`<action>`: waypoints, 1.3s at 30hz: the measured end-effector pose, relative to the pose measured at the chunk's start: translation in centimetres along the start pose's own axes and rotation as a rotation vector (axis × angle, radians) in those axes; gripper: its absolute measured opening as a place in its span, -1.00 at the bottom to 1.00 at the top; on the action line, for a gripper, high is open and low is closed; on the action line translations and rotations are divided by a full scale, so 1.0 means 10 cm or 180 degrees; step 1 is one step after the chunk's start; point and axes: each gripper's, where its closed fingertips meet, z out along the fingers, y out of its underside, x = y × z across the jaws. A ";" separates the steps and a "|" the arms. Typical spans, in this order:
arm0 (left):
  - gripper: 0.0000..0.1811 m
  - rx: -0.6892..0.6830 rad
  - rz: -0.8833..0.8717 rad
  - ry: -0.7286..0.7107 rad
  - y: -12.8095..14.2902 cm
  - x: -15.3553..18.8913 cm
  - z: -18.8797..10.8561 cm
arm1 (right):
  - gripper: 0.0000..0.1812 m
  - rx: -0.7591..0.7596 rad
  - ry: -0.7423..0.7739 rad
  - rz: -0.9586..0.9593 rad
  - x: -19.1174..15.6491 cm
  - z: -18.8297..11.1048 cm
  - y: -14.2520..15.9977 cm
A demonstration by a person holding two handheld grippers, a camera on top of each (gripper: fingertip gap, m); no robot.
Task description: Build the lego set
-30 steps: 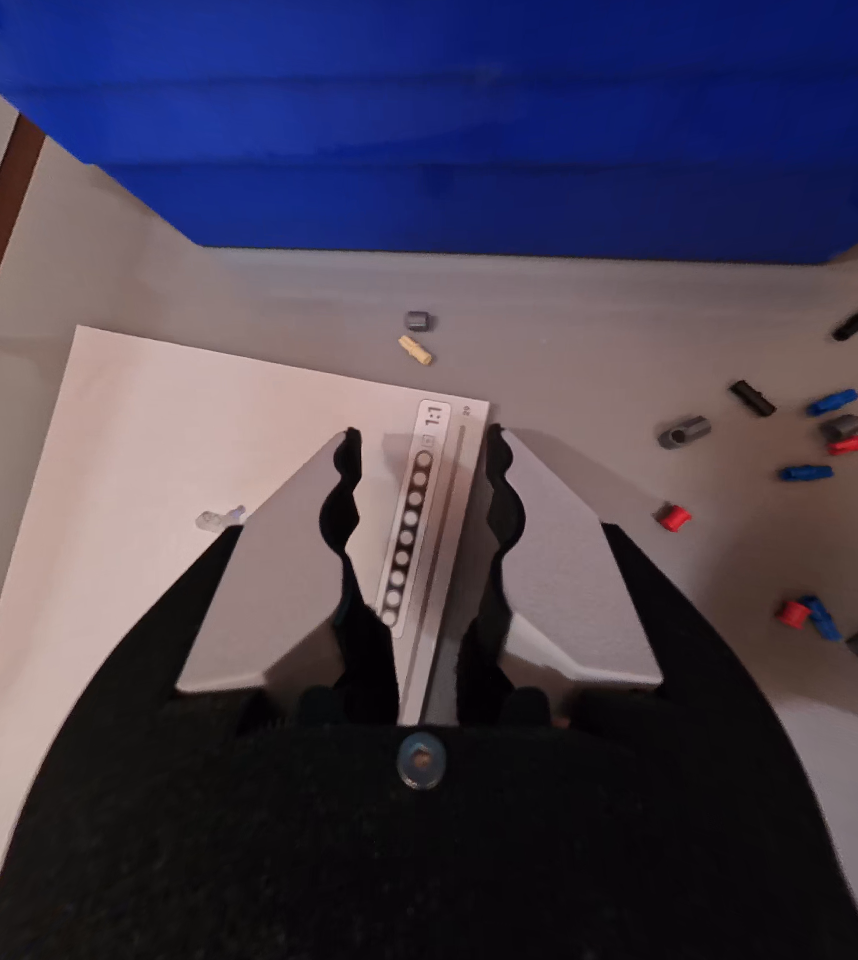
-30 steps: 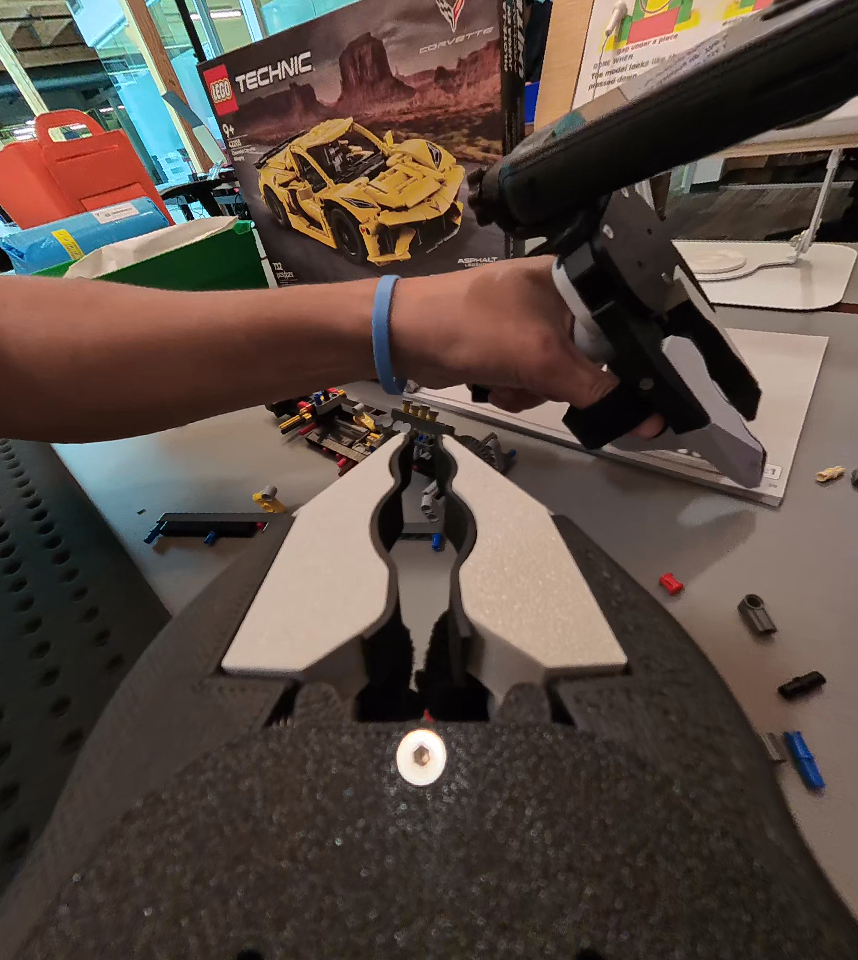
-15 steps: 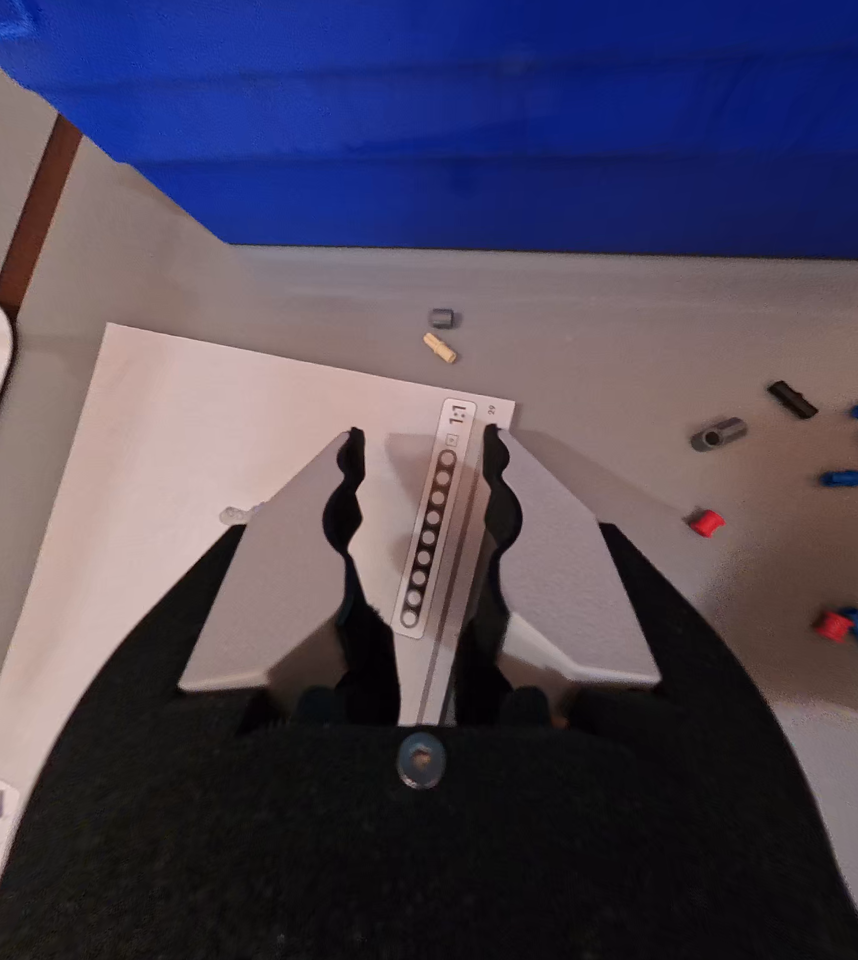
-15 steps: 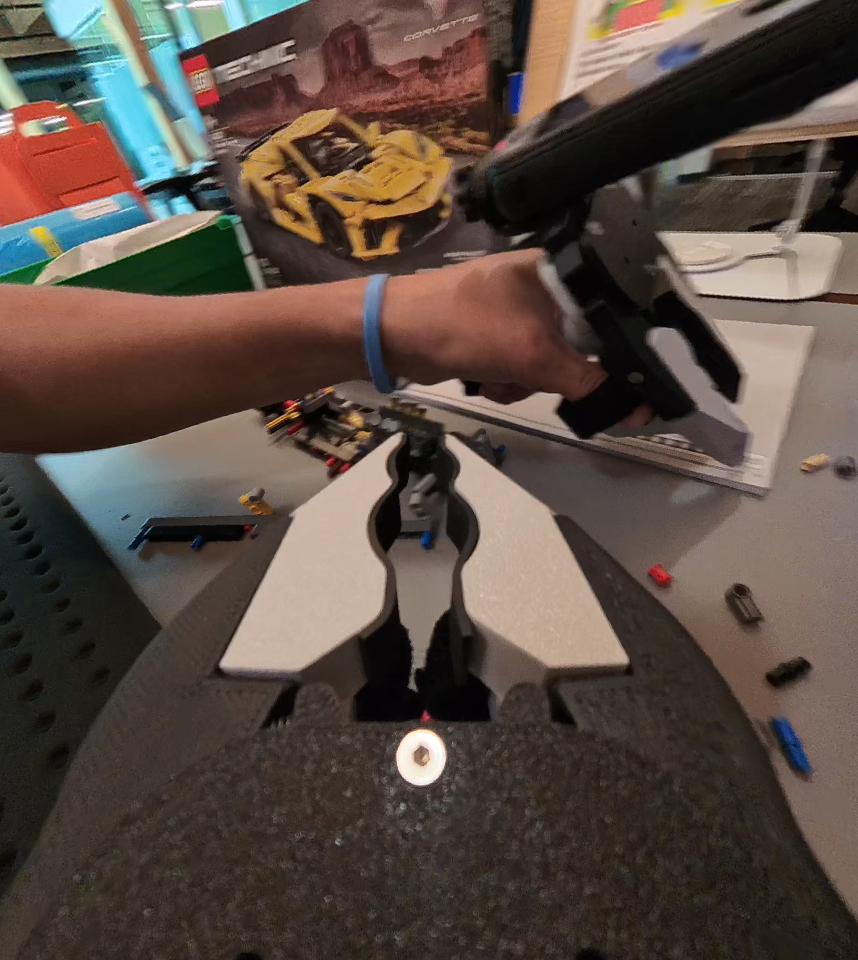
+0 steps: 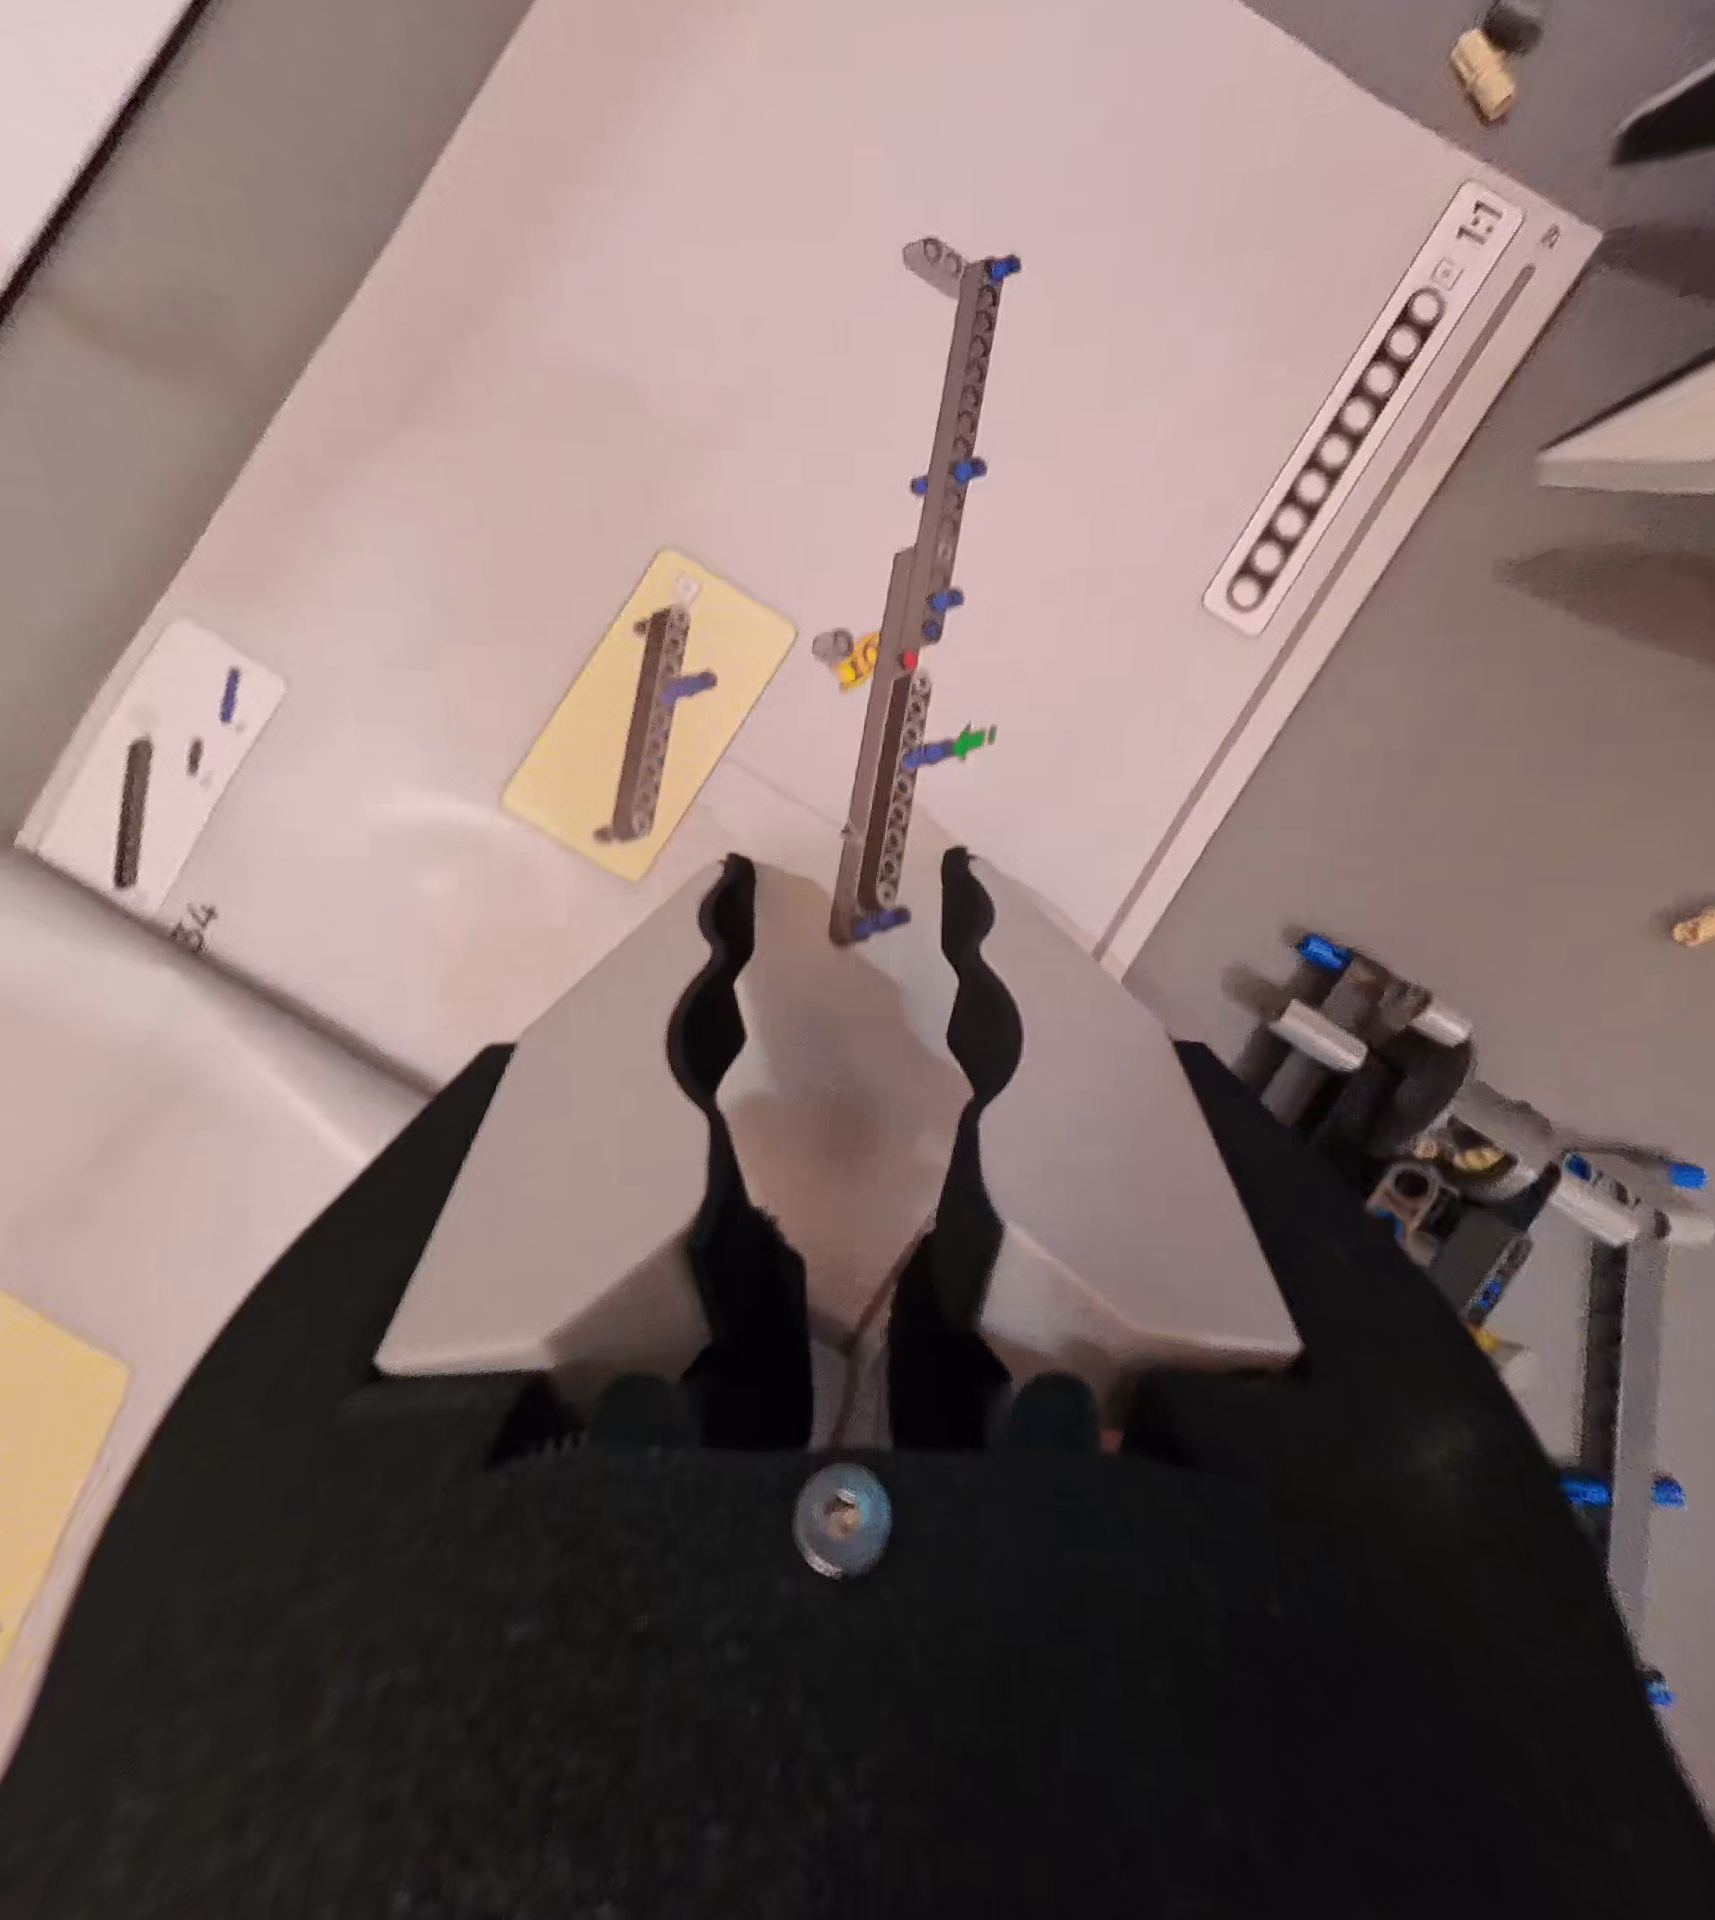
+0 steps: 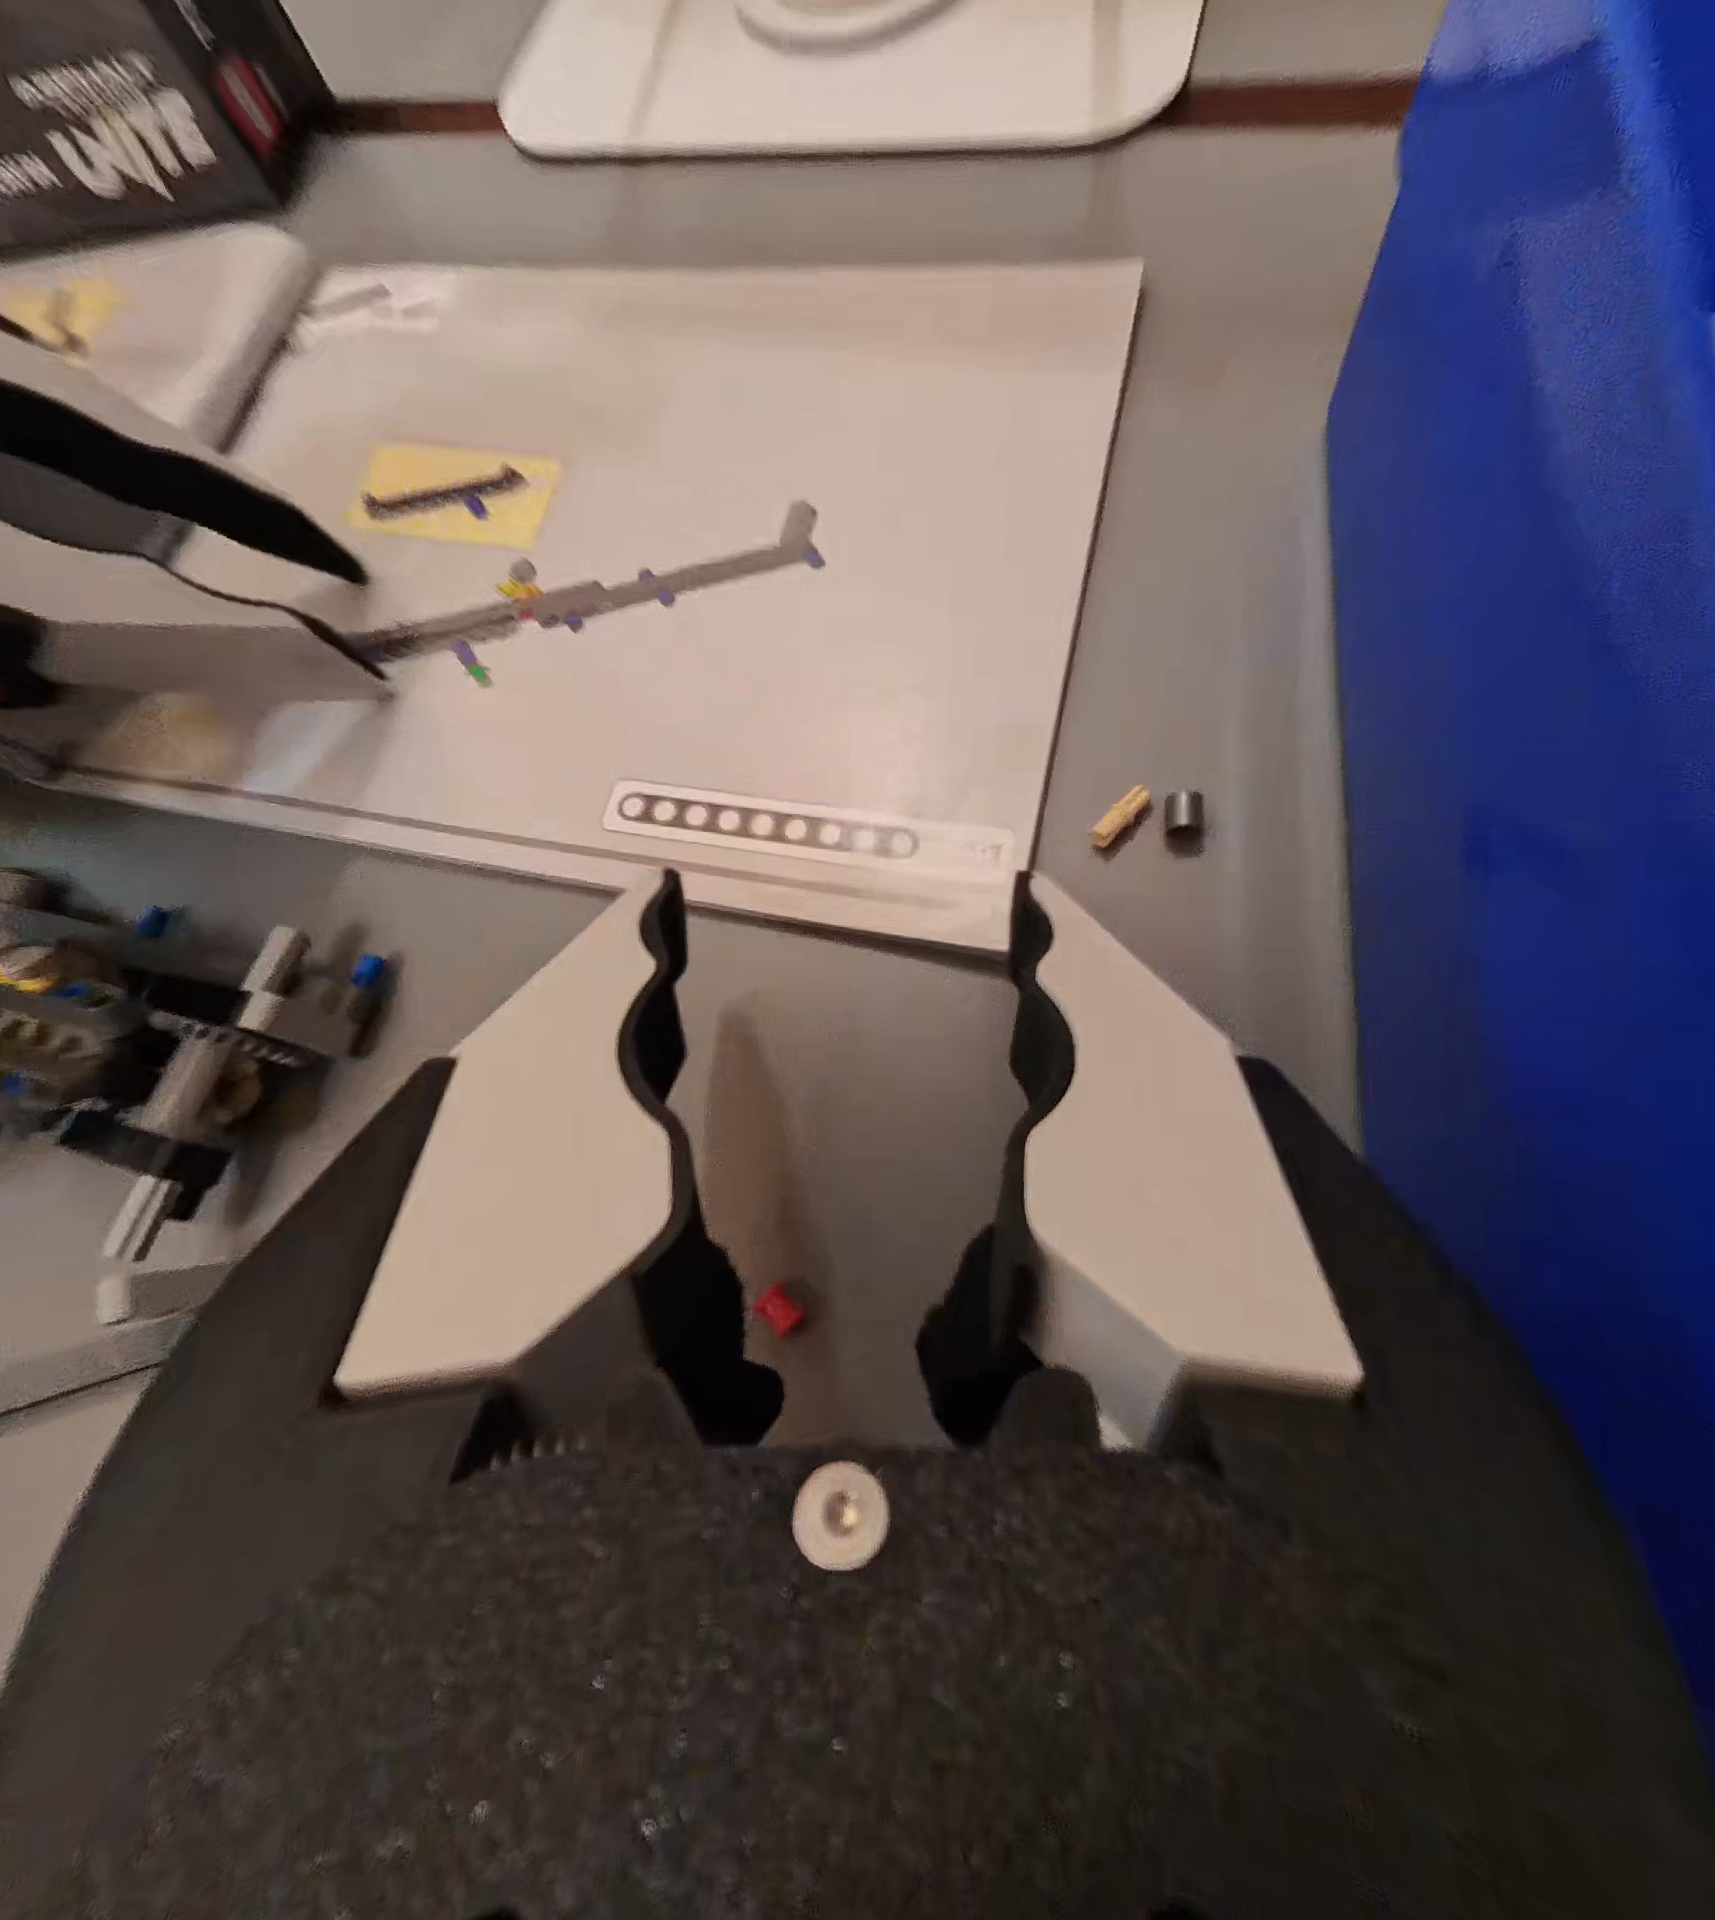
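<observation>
Both grippers have swung round since a second ago: the left one, which sat over the booklet's corner by the blue bin, now looks down the open page, and the right one has dropped from facing the arm and the box to hang low over the table.

From the left wrist, the left gripper (image 5: 845, 871) hovers above the booklet (image 5: 645, 312), jaws parted a little and empty, tips just short of the printed beam diagram (image 5: 936, 582). The half-built model (image 5: 1455, 1174) sits off the page to the right.

From the right wrist, the right gripper (image 6: 845, 902) stands wide and empty over bare table, with a red pin (image 6: 778, 1307) lying on the table between its fingers. A tan pin (image 6: 1119, 817) and grey bush (image 6: 1183, 812) lie beyond, near the bin (image 6: 1601, 727).

It looks like a pause to read the step; next, I'd guess, comes picking the pictured piece, which needs a careful pinch on something tiny.
</observation>
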 end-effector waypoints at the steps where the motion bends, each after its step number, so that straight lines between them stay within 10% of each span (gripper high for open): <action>1: -0.60 0.0022 -0.0032 0.0012 0.03 -0.01 -0.02 | -0.32 -0.0112 0.0057 -0.0004 0.01 0.07 0.05; 39: -0.61 0.0189 -0.0047 0.0036 0.09 0.01 -0.03 | -0.78 0.0008 0.0025 0.0648 -0.02 0.16 0.00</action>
